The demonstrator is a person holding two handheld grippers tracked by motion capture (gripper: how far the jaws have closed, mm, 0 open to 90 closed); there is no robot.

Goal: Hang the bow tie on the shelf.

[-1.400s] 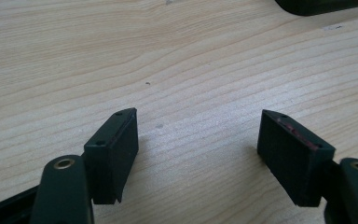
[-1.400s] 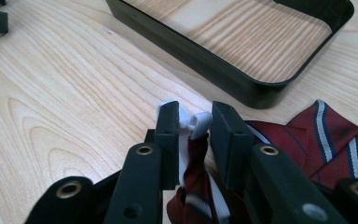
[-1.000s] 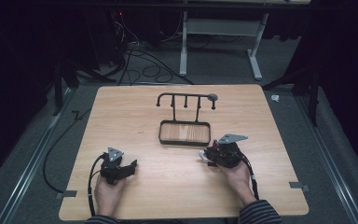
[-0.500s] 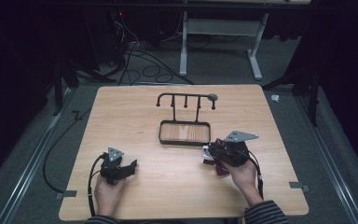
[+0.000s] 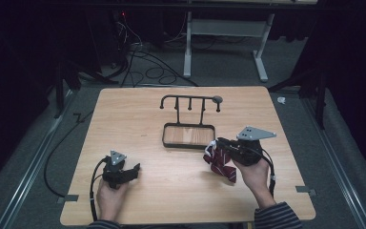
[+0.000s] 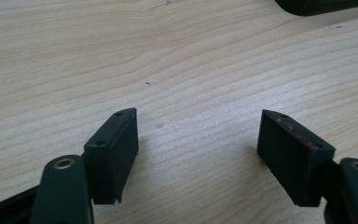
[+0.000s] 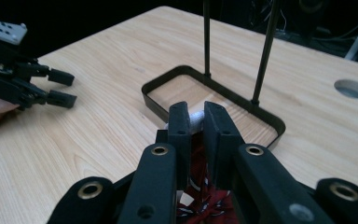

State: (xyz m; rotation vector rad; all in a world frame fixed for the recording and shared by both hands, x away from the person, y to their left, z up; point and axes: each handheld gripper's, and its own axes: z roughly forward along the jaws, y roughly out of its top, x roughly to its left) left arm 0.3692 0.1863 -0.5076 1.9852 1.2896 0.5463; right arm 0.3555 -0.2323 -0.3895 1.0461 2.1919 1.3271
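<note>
A dark red striped cloth piece (image 5: pixel 220 165) with a white bit hangs from my right gripper (image 5: pixel 213 147), which is shut on its top, just off the front right corner of the black tray. In the right gripper view the jaws (image 7: pixel 196 110) stand close together with the cloth (image 7: pixel 200 205) bunched between and below them. A black wire stand (image 5: pixel 190 100) with hooks rises from the shallow black tray (image 5: pixel 164 136) at the table's middle. My left gripper (image 5: pixel 134 170) rests open on the wood at the front left, with nothing between its pads (image 6: pixel 112 149).
The light wooden table (image 5: pixel 138 114) has free room all around the tray. A round hole (image 7: pixel 352 88) sits in the tabletop behind the stand. My left gripper (image 7: pixel 60 88) lies far left in the right gripper view. Cables and a desk frame lie on the floor beyond.
My right gripper has tilted and risen slightly, drawing the red cloth up so it now hangs below the jaws. The left gripper has not moved.
</note>
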